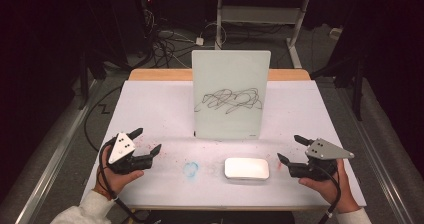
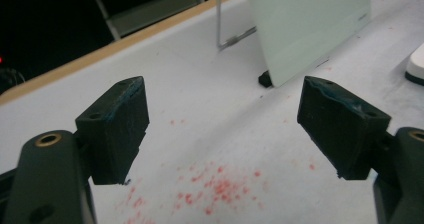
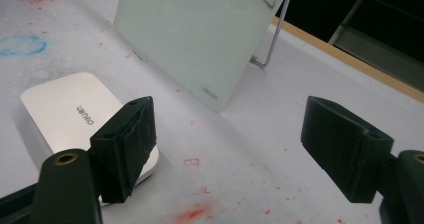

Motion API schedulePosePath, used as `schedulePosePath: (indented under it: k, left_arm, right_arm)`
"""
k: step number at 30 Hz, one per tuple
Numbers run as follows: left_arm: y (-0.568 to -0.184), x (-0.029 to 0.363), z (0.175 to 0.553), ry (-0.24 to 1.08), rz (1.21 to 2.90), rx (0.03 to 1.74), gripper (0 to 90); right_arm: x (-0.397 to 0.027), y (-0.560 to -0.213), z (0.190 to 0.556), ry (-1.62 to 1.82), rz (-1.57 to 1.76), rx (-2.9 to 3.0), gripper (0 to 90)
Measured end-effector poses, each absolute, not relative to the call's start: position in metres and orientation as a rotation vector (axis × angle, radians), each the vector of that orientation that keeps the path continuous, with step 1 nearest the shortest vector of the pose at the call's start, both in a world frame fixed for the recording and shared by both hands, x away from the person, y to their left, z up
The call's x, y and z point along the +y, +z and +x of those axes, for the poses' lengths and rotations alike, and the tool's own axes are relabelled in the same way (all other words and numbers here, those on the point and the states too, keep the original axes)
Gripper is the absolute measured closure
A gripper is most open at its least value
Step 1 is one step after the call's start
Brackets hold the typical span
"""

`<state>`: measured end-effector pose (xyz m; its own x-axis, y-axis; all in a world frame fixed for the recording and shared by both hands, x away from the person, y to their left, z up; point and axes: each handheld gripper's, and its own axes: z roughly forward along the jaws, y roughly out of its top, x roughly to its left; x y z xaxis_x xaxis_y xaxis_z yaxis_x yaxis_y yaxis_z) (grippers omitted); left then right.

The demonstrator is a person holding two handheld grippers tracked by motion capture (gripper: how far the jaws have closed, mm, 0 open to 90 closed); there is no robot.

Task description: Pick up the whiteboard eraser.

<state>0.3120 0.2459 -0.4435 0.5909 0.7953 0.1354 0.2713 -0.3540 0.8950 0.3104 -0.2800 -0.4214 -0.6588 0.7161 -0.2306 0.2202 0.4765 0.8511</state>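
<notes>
A pale glass drawing board [image 1: 231, 94] stands upright on a wire stand at the middle of the table, with a black scribble [image 1: 229, 100] across its face. In front of it lies a white rectangular eraser block [image 1: 246, 168], flat on the table. My left gripper [image 1: 148, 143] rests at the front left, open and holding nothing. At the front right, my right gripper [image 1: 290, 149] is open too, just right of the eraser. The board [image 2: 307, 24] and stand [image 2: 227, 31] lie ahead in the left gripper view. The eraser [image 3: 75, 114] sits by the left jaw in the right gripper view, below the board [image 3: 200, 34].
The table's white cover [image 1: 150, 104] carries red specks [image 2: 215, 186] near my left gripper and a faint blue ring [image 1: 190, 168] left of the eraser. A wooden edge [image 1: 160, 74] runs along the back. Cables and desk legs [image 1: 295, 29] lie on the floor beyond.
</notes>
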Motion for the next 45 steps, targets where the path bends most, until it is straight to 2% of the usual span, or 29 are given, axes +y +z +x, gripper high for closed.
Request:
schedulePosePath:
  k: [8, 16, 21, 31, 38, 45]
  left_arm:
    - [-0.451, 0.244, 0.307, 0.705, 1.991, 0.833, 18.4]
    - [-0.457, 0.237, 0.305, 0.666, 2.055, 0.806, 18.5]
    - [-0.46, 0.233, 0.305, 0.68, 2.094, 0.785, 18.4]
    - [-0.463, 0.23, 0.302, 0.685, 2.16, 0.768, 17.9]
    - [-0.465, 0.232, 0.3, 0.665, 2.179, 0.773, 17.9]
    - [-0.467, 0.23, 0.301, 0.631, 2.206, 0.776, 17.9]
  right_arm:
    - [-0.284, -0.425, 0.318, 1.091, 0.778, 2.218, 21.8]
    - [-0.277, -0.412, 0.334, 1.08, 0.728, 2.319, 21.0]
    - [-0.253, -0.408, 0.346, 1.011, 0.59, 2.499, 22.4]
    - [-0.195, -0.427, 0.356, 0.836, 0.345, 2.781, 22.6]
    - [-0.18, -0.438, 0.358, 0.791, 0.285, 2.855, 21.8]
    - [-0.171, -0.449, 0.357, 0.751, 0.236, 2.91, 25.4]
